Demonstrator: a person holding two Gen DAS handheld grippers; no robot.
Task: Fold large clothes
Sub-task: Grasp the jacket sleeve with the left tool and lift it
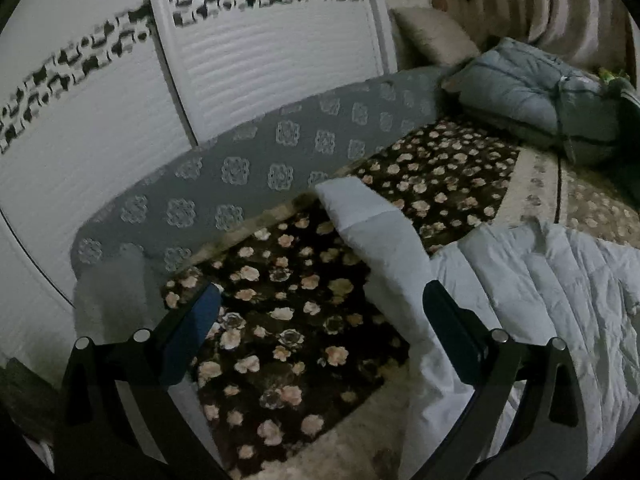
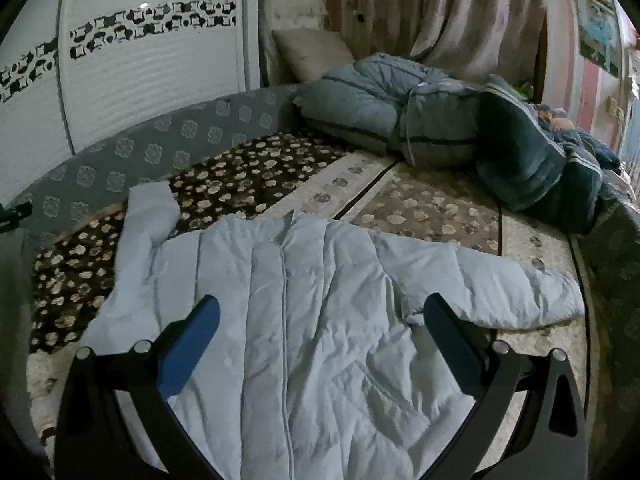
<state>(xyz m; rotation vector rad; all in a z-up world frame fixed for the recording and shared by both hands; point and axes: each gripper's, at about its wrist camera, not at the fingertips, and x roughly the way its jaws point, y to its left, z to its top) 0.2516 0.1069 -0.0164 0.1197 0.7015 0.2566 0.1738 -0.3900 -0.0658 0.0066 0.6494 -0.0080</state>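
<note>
The pale blue quilted jacket (image 2: 304,320) lay spread flat on the bed, front up, its closed center seam running from 6 o'clock toward 12 in the right wrist view. 1 sleeve (image 2: 500,284) stretched straight out toward 3 o'clock. The other sleeve (image 2: 148,216) bent upward at 10 o'clock, its cuff resting on the dark floral blanket. The fabric was puffy and wrinkled.
</note>
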